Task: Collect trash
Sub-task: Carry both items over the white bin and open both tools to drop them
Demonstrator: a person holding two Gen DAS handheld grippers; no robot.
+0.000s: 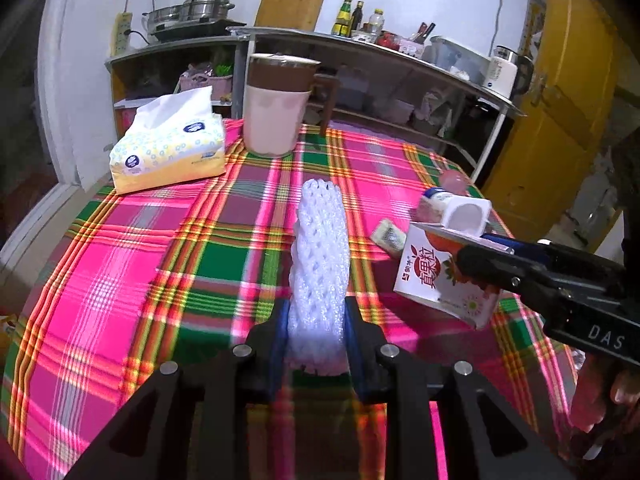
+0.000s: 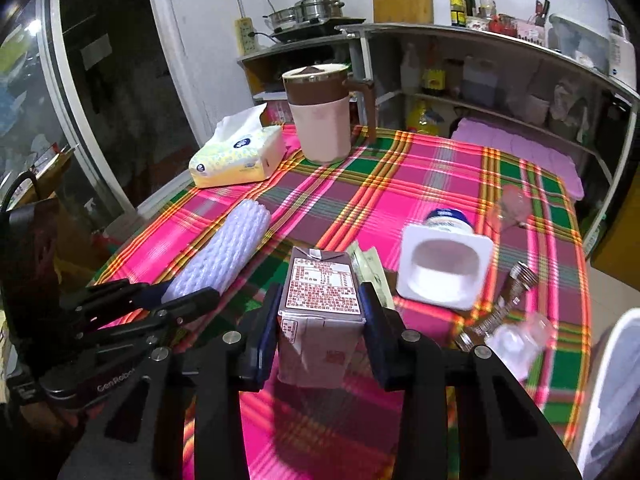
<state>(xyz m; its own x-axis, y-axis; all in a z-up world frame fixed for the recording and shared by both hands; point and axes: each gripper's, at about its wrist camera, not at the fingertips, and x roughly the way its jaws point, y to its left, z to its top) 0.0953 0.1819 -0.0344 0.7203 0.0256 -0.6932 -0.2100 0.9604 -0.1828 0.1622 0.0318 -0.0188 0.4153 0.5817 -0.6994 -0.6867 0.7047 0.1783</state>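
Note:
My left gripper is shut on a white foam fruit net and holds it above the plaid tablecloth; the net also shows in the right wrist view. My right gripper is shut on a small drink carton, held above the table; the carton also shows in the left wrist view. A white yogurt cup lies on its side on the cloth. A small wrapper lies behind the carton. A clear bottle lies at the right.
A tissue pack and a brown-and-cream lidded mug stand at the table's far side. A clear glass lies near the far right edge. Kitchen shelves stand behind the table. A white bin edge shows at the right.

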